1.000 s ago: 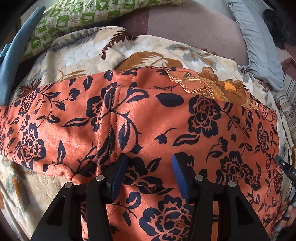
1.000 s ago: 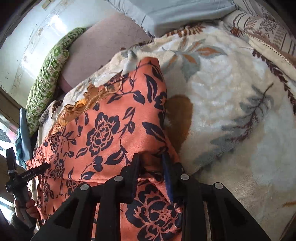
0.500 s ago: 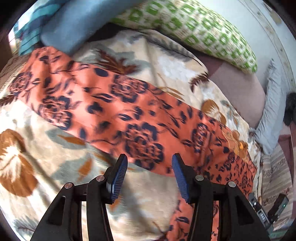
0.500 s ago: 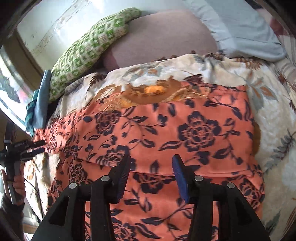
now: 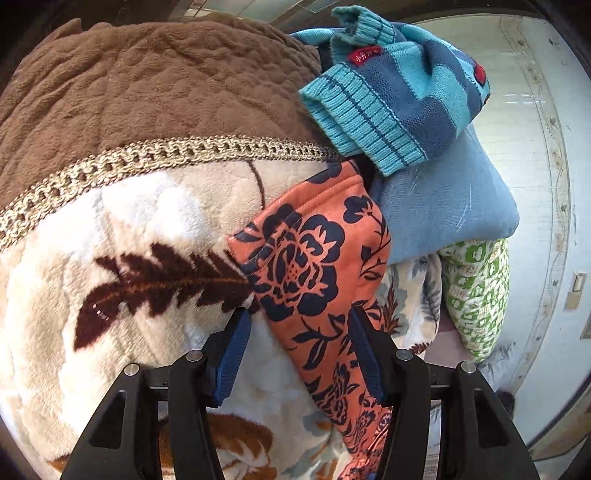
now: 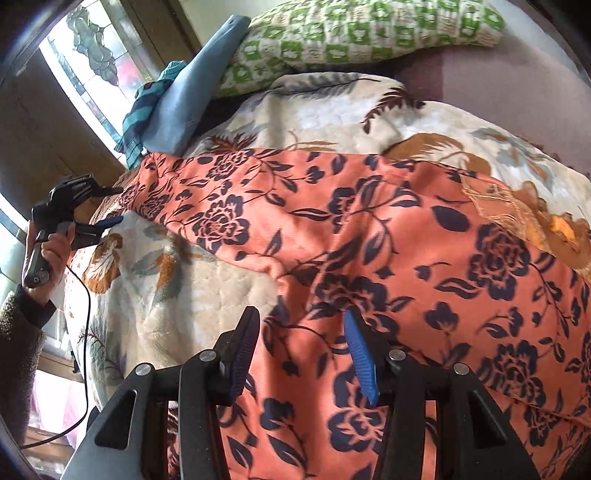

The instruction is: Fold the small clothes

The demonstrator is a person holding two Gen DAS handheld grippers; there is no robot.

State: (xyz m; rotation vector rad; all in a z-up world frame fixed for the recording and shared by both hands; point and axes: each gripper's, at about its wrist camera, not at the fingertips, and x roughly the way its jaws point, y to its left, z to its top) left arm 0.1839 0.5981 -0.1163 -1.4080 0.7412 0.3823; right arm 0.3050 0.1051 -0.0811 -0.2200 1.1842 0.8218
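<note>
The left gripper [image 5: 297, 339] points downward at the cuff end of the orange floral garment [image 5: 317, 280]; its jaws are opening, the sleeve fabric lies below and between them, and no pad presses on it. In the right wrist view the person's left hand [image 6: 48, 251] grips that tool's handle at the far left, fingers wrapped round it, a dark cuff at the wrist. The right gripper [image 6: 301, 349] points steeply down over the body of the garment, jaws apart, not clamping the cloth. Count: two grippers, one orange garment, one striped blue knit item [image 5: 391, 92], one plain blue folded cloth [image 5: 443, 206], one green-patterned pillow [image 6: 354, 33]. The garment lies flat on the leaf-print blanket [image 6: 207, 280]. Its sleeve runs as the long axis from the body at lower right to the cuff at upper left, beside the blue cloth.
</note>
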